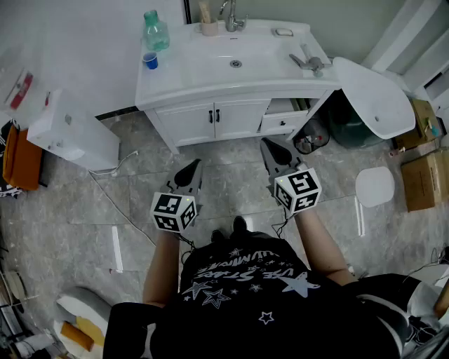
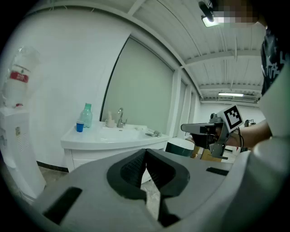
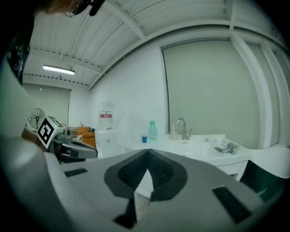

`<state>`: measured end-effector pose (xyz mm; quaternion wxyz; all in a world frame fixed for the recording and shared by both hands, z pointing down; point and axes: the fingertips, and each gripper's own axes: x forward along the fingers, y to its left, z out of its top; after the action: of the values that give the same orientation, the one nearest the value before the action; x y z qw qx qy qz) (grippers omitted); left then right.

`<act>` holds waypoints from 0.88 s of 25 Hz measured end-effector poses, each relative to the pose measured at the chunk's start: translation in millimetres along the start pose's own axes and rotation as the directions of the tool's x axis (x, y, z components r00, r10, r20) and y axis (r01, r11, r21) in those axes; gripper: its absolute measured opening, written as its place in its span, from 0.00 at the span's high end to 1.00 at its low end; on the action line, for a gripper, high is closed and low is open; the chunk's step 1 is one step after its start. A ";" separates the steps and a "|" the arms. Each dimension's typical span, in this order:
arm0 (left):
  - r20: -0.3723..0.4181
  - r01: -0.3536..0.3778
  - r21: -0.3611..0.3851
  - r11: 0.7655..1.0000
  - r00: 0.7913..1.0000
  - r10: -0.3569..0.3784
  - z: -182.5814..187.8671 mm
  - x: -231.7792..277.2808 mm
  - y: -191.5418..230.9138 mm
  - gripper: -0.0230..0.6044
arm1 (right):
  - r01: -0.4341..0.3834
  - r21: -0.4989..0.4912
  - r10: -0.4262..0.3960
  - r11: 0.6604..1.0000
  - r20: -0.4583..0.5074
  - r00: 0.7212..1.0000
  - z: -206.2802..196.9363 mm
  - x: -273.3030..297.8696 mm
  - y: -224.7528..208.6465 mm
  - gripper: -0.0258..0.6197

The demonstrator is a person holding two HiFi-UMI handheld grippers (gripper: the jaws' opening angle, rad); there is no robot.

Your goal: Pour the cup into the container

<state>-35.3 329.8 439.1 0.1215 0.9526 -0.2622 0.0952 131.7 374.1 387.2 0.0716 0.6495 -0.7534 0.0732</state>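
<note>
Both grippers held over the tiled floor (image 1: 231,168), well short of the vanity's front edge.

Left gripper (image 1: 189,170) – jaws fully together, pads tip to tip, nothing between them (confirmed in the left gripper view (image 2: 146,152)). Right gripper (image 1: 272,148) – same: jaws closed, empty (image 3: 147,154). The 2 grippers sit side by side with a clear gap between them.

Blue cup (image 1: 150,61) stands upright on the white tabletop (image 1: 189,73), close to its left edge and back from the front edge. Green bottle (image 1: 156,31) stands just behind it, near but apart. Basin (image 1: 236,62) lies to the cup's right, with bare tabletop between. Faucet (image 1: 230,17) at the back edge.

Open room: bare tile from the grippers to the cabinet doors (image 1: 214,116). Left side bounded by the water dispenser (image 1: 70,130); a cable (image 1: 119,203) trails across the floor there. Right side tighter: 1 drawer (image 1: 284,112) stands pulled out, a bin (image 1: 312,135) sits beside it, and a white oval panel (image 1: 372,95) overhangs the tabletop's right end
</note>
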 end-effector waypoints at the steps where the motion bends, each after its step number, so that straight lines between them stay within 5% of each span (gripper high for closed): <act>1: 0.000 0.001 0.002 1.000 1.000 -0.001 0.3 0.5 -1.0 0.94 | -0.001 0.001 0.001 1.000 -0.001 1.000 -0.9 -1.1 -0.4 0.95; 22: -0.024 0.083 -0.029 0.996 0.996 -0.084 -18.6 -19.4 1.5 0.94 | 0.110 0.101 -0.110 0.989 -0.006 0.994 -21.1 -26.4 17.6 0.95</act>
<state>-54.6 343.1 452.3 0.1420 0.9596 -0.2220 0.0983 118.4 406.4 402.2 0.0425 0.6927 -0.7119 0.1074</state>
